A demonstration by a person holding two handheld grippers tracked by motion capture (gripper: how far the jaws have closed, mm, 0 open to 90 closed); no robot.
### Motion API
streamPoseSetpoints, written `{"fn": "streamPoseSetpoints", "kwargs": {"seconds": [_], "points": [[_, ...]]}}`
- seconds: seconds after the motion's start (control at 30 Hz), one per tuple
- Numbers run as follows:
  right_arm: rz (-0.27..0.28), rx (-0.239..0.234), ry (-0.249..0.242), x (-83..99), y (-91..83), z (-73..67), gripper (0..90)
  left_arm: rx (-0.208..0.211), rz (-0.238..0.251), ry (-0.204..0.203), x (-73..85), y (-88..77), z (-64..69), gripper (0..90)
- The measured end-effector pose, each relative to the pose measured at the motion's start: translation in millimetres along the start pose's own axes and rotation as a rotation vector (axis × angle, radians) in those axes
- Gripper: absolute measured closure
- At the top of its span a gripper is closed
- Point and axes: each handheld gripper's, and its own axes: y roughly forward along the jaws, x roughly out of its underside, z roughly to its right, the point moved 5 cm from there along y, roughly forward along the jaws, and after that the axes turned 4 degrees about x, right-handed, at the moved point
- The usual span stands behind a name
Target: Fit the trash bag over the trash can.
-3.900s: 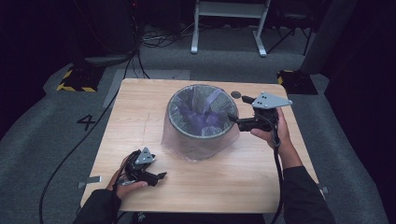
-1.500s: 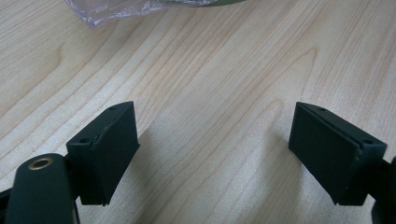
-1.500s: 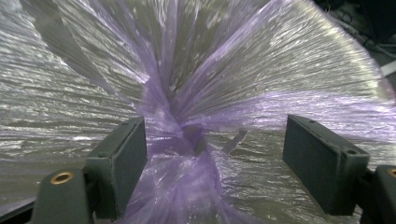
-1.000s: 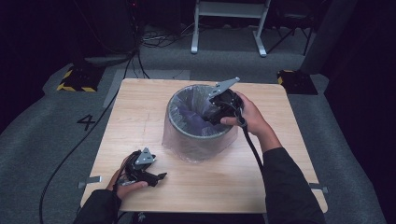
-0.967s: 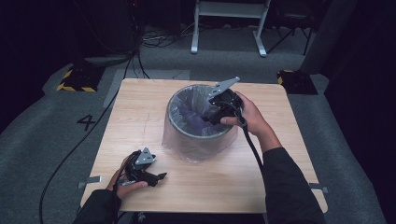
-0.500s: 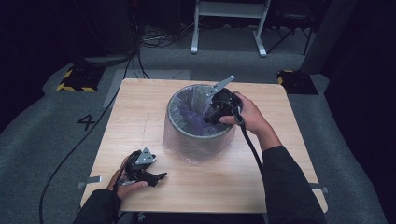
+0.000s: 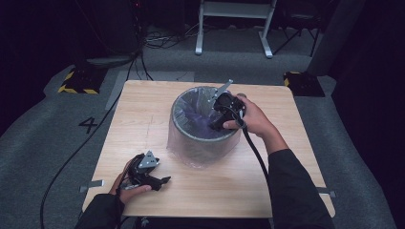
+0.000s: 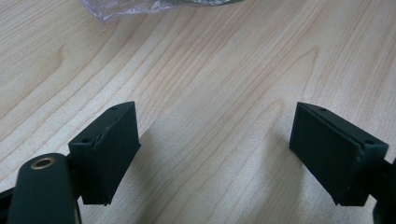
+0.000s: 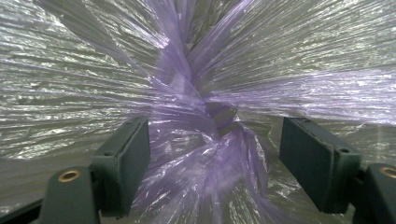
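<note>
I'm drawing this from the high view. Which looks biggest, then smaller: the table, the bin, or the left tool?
1. Table, biggest by far.
2. Bin, lined with a plastic bag, in the table's middle.
3. Left tool, smallest, even though it lies nearer the camera.

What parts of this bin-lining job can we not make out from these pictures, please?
- High view: the right gripper reaches into the bin; the rim and hand hide its jaw tips.
- Right gripper view: bunched purple bag covers the bin's bottom.
- Left gripper view: the top edge crops the bag's hem.
- High view: the left gripper is too small to judge.
</note>
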Motion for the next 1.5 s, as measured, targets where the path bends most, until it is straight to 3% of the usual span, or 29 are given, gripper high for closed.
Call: {"fn": "streamPoseSetpoints", "kwargs": {"seconds": [0.27,0.4,0.5,0.67,1.27,1.4,1.5], "points": [[0.044,0.013,0.025,-0.3,-3.5,2.2,22.4,0.002,0.000,0.001,-0.1,0.1,-0.1,15.4],[0.140,0.010,0.065,0.5,-11.0,4.5,20.9,0.003,0.000,0.001,-0.3,0.3,-0.1,15.3],[0.164,0.015,0.074,2.0,-13.4,5.6,20.3,0.003,0.000,0.001,-0.4,0.4,-0.2,15.3],[0.211,0.061,0.101,6.9,-22.4,10.7,20.8,0.006,0.000,0.001,-0.7,0.8,-0.2,15.1],[0.327,0.101,0.137,34.2,-60.1,15.7,19.5,0.009,0.000,-0.001,-1.0,1.4,-0.1,14.7],[0.330,0.100,0.138,38.3,-65.8,15.4,19.5,0.009,0.000,-0.001,-1.0,1.4,-0.1,14.7],[0.324,0.127,0.116,43.9,-70.5,13.8,19.7,0.008,0.000,0.000,-1.0,1.3,-0.1,14.7]]}}
